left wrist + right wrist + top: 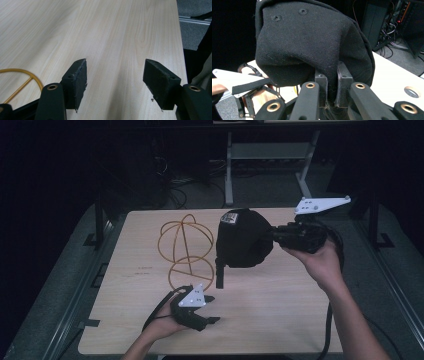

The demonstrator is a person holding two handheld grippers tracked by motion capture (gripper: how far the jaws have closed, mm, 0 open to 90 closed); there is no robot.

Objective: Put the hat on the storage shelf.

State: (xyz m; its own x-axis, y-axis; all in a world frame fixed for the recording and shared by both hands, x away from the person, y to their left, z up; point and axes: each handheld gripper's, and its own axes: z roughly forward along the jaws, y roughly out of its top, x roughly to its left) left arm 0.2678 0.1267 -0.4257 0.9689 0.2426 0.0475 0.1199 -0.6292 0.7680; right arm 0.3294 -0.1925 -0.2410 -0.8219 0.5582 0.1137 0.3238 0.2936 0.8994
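A black cap (245,237) hangs in the air over the middle of the table, and my right gripper (274,236) is shut on its edge from the right. In the right gripper view the jaws of that gripper (332,75) pinch the cap's (312,42) fabric. The cap's strap (220,272) dangles below it. A yellow wire stand (186,245) sits on the table just left of the cap. My left gripper (214,309) rests near the front edge, open, with bare wood between its fingers (115,75). The stand's base ring (25,72) lies to its left.
The light wooden table (280,320) has free surface at the front right and far left. A metal desk frame (229,170) and floor cables stand behind the table. A round hole (411,92) is set into the tabletop.
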